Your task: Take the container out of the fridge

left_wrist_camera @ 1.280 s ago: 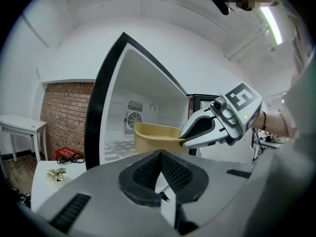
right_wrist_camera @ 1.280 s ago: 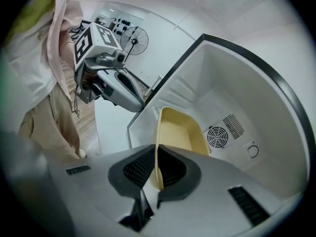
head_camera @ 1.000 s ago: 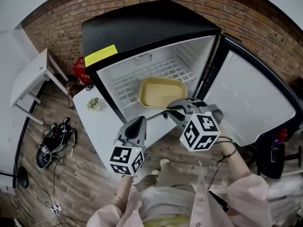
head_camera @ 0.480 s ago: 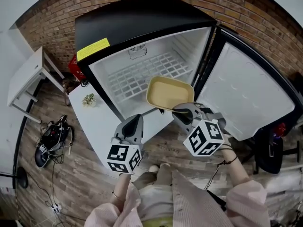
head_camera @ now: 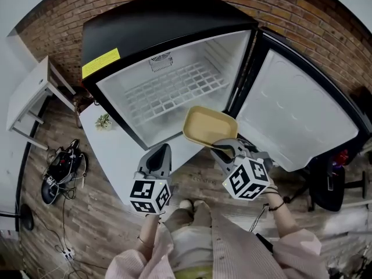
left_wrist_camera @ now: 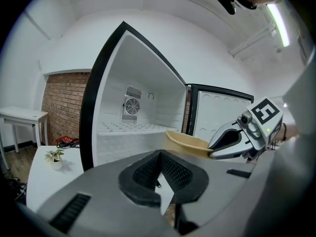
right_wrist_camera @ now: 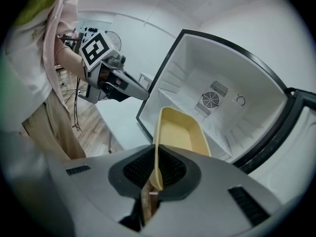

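An empty, shallow yellow container (head_camera: 209, 124) hangs in the air just in front of the open fridge (head_camera: 168, 16), outside its white interior. My right gripper (head_camera: 220, 146) is shut on the container's near rim; in the right gripper view the thin rim (right_wrist_camera: 157, 172) sits pinched between the pads and the container (right_wrist_camera: 180, 132) stands on edge. My left gripper (head_camera: 165, 150) hovers to the left of the container, apart from it, shut and empty. In the left gripper view the container (left_wrist_camera: 185, 143) and the right gripper (left_wrist_camera: 232, 139) show ahead on the right.
The fridge door (head_camera: 296, 115) stands wide open on the right. A wire shelf (head_camera: 174, 89) inside is bare. A low white surface (head_camera: 119, 150) with a small plant (head_camera: 103, 121) sits at the left of the fridge. A white table (head_camera: 29, 92), shoes and cables (head_camera: 61, 173) lie farther left.
The right gripper has drawn the yellow container off the fridge shelf and out past the front edge, toward the person. The left gripper has stayed about where it was.
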